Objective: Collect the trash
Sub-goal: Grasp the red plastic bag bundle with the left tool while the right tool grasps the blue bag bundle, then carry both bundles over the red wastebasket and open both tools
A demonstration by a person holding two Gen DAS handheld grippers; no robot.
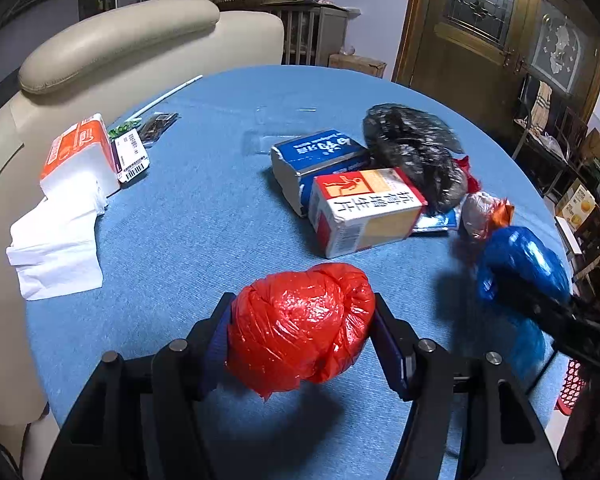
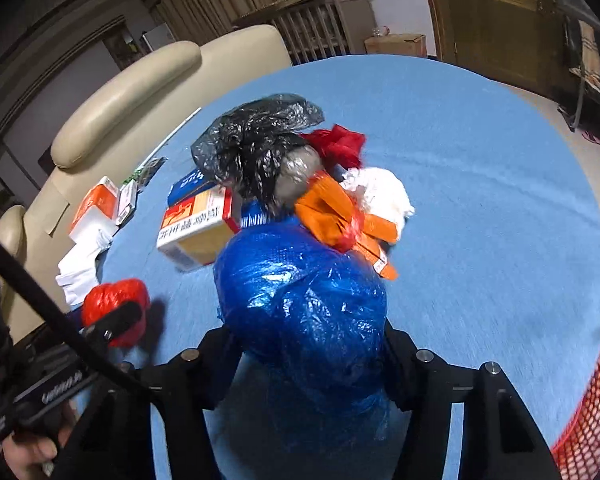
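My left gripper [image 1: 302,324] is shut on a knotted red plastic bag [image 1: 300,324] and holds it just above the blue table [image 1: 200,220]. My right gripper [image 2: 312,344] is shut on a blue plastic bag [image 2: 304,304], also lifted; this bag shows at the right in the left wrist view [image 1: 520,264]. The red bag shows at the left in the right wrist view [image 2: 114,304]. A trash pile lies mid-table: a black bag [image 1: 412,148], a red and white carton [image 1: 364,208], a blue carton [image 1: 320,156], orange wrappers [image 2: 332,216] and white paper [image 2: 384,192].
An orange tissue pack [image 1: 80,156] with loose white tissues [image 1: 56,248] and small packets [image 1: 132,152] lie at the table's left. A beige sofa [image 1: 120,40] stands behind. A red mesh basket [image 2: 592,412] sits beyond the right table edge.
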